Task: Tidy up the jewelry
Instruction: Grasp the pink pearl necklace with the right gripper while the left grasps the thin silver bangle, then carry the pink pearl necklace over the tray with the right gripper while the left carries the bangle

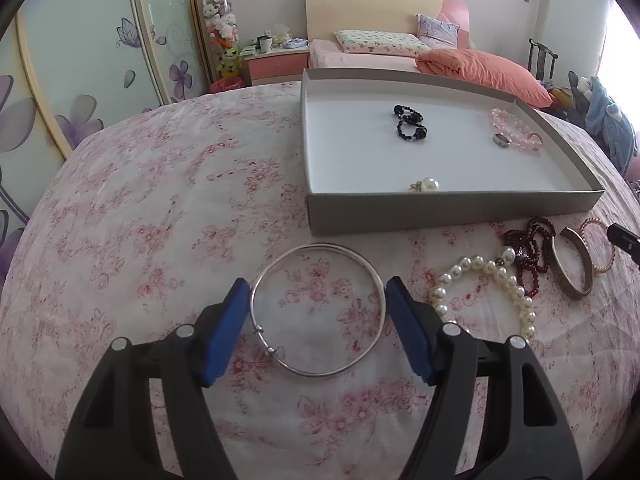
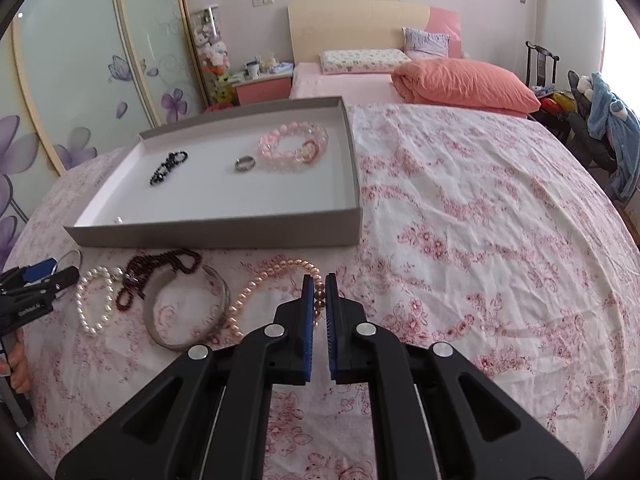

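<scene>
A thin silver bangle (image 1: 320,245) lies on the flowered cloth, and my left gripper (image 1: 318,284) spans it, one blue pad touching each side. The grey tray (image 1: 440,212) behind it holds a black bead bracelet (image 1: 408,120), a pink bead bracelet (image 1: 514,126), a ring (image 1: 500,141) and a pearl pendant (image 1: 427,185). My right gripper (image 2: 319,278) is shut over the near end of a pinkish pearl bracelet (image 2: 256,288). A few beads show through the slit, and I cannot tell whether they are pinched.
On the cloth in front of the tray (image 2: 220,232) lie a white pearl bracelet (image 2: 86,312), dark red beads (image 2: 160,262) and a bronze cuff (image 2: 184,344). A hand (image 2: 16,364) shows at the left edge. Bare flowered cloth stretches to the right.
</scene>
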Available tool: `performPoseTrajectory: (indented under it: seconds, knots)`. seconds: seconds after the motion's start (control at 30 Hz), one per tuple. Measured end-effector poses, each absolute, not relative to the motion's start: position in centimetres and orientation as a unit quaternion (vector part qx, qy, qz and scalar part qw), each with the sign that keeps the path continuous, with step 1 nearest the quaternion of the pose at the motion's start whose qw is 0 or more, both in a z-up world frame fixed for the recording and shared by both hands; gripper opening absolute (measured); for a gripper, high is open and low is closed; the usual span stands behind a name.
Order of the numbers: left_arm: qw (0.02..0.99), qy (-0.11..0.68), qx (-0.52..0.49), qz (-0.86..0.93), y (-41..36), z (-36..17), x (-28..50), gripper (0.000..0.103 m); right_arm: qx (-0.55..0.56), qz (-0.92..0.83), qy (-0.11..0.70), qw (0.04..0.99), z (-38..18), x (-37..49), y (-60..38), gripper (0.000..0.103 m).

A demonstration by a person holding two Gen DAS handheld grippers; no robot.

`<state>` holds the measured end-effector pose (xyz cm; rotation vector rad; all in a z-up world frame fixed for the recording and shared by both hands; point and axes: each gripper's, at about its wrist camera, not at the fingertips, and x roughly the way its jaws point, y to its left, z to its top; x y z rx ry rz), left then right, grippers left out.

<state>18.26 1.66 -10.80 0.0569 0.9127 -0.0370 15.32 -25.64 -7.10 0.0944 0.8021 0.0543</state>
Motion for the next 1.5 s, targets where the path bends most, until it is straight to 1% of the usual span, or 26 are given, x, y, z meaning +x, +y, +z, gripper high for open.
performPoseTrajectory:
  seconds: [0.17, 0.87, 1.5]
  knots:
    - [0.901, 0.434, 0.022, -0.013, 2.3, -10.4, 17.7, 0.068, 0.052, 0.038, 0.374, 0.925, -6.2, 14.9, -25.4, 0.007]
    - [0.907, 0.420, 0.008, -0.038, 2.5, -8.8, 15.6, 0.068, 0.057, 0.052, 0.357, 0.931, -5.2, 14.2, -24.7, 0.007]
    - [0.936, 0.351, 0.017, -0.035, 1.3, -5.9, 12.7, 0.068, 0.063, 0.090, 0.320, 0.941, -2.6, 12.2, -23.0, 0.007]
